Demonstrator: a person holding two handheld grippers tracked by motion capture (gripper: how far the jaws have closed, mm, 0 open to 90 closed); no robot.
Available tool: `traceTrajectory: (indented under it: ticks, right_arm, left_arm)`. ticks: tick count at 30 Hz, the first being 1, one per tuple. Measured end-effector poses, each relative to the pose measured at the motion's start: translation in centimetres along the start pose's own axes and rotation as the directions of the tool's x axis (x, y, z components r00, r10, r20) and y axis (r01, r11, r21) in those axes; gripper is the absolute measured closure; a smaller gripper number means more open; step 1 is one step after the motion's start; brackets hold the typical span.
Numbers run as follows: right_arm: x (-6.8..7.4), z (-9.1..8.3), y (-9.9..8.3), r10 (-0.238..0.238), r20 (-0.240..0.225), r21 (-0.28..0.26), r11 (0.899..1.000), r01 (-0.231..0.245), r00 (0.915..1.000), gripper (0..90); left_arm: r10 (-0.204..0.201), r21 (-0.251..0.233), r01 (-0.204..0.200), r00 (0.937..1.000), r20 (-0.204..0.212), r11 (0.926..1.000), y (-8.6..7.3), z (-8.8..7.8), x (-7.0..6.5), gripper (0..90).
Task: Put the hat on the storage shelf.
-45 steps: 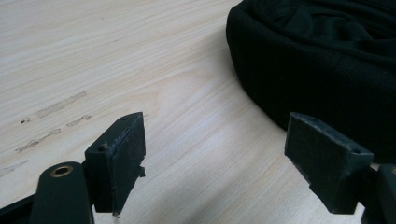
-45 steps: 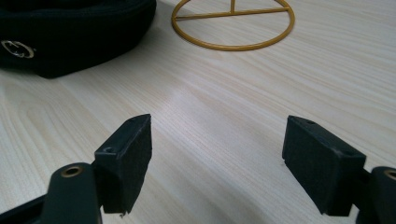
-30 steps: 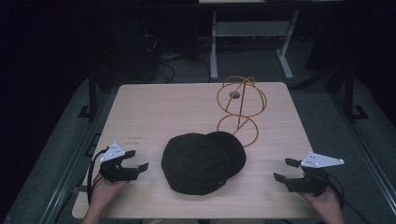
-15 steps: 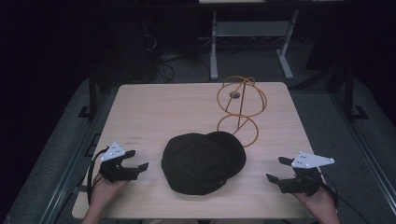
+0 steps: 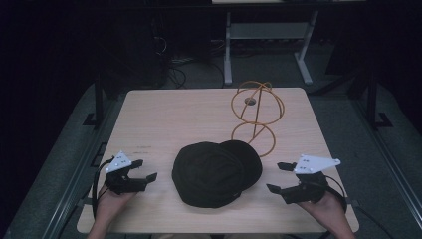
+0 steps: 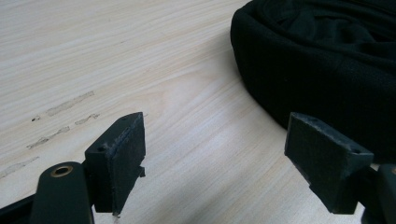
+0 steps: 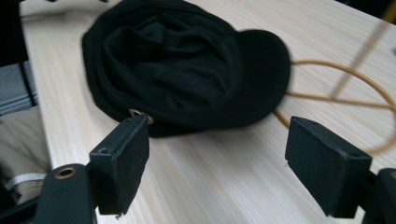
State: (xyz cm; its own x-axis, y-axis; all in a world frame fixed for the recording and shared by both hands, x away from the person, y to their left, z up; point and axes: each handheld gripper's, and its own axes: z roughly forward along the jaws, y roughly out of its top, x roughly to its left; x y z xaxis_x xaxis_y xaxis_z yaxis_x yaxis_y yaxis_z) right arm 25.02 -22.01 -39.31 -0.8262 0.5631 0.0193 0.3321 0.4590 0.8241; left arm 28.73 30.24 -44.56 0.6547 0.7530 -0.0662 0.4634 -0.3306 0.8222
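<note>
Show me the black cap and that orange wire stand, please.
black cap (image 5: pixel 214 172): high view, on its crown.
orange wire stand (image 5: pixel 257 102): high view, on its upright rod inside the upper wire globe.

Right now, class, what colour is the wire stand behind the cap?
Orange-gold; the wire stand shows best in the high view.

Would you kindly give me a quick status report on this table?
Left gripper and right gripper open, empty. Black cap flat between them. Wire stand behind cap.
</note>
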Motion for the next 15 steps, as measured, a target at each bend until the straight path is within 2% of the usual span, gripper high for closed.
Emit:
traceTrajectory:
  ticks: [7, 15]
  right_arm:
    - [1.8, 2.5, 2.8, -0.062, -0.074, 0.035, 0.997, 0.065, 0.9953, 23.2]
    - [2.6, 4.4, 4.0, -0.095, -0.111, 0.057, 0.993, 0.102, 0.9893, 24.4]
  left_arm:
    - [-0.002, -0.005, 0.002, 1.0, 0.003, 1.0, 0.0, 0.0, 0.1, 20.0]
    - [-0.006, -0.007, 0.006, 1.0, 0.004, 1.0, -0.1, -0.1, 0.1, 20.0]
